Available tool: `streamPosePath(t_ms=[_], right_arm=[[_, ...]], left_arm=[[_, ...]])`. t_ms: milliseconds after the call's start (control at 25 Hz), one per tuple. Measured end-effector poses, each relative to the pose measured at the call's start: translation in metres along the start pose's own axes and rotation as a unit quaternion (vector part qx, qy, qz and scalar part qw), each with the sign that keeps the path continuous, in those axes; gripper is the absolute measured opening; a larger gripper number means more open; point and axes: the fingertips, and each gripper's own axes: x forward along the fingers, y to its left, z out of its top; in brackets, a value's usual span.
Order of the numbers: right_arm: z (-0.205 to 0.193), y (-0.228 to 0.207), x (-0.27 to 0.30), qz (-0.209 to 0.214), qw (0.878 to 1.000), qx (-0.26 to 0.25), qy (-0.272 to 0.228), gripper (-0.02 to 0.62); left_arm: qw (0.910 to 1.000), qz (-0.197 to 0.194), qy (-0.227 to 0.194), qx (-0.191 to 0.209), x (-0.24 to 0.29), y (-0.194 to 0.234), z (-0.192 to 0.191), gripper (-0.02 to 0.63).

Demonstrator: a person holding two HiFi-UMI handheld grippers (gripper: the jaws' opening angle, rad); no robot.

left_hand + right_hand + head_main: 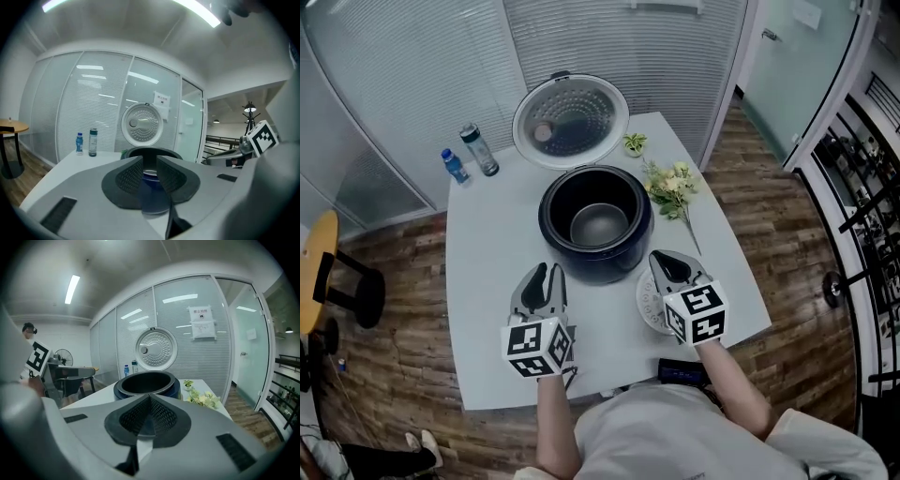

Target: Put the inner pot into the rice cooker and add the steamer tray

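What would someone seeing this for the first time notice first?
The dark rice cooker stands open, centred on the white table, its round perforated lid raised behind it. Nearer the camera, two marker-cubed grippers hover: the left gripper before the cooker, the right gripper above a white steamer tray.

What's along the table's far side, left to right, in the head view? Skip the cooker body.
small blue bottle → taller dark-capped bottle → open rice cooker lid → small green sprig → flower bunch
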Motion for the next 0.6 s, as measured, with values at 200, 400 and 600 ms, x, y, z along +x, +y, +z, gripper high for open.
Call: streamPosePath(t_ms=[200, 400, 600], right_arm=[[0.0, 0.012, -0.025, 0.002, 1.0, 0.004, -0.014, 0.017], [-0.002, 0.019, -0.039, 0.001, 1.0, 0.014, -0.022, 0.017], [-0.008, 0.026, -0.047, 0.002, 1.0, 0.013, -0.021, 0.017]], left_arm=[[0.9998, 0.003, 0.016, 0.014, -0.024, -0.011, -0.009, 0.014], [0.9996, 0.002, 0.028, 0.004, -0.04, -0.013, -0.021, 0.011], [0.9996, 0.0, 0.027, -0.008, -0.053, -0.013, -0.026, 0.009]])
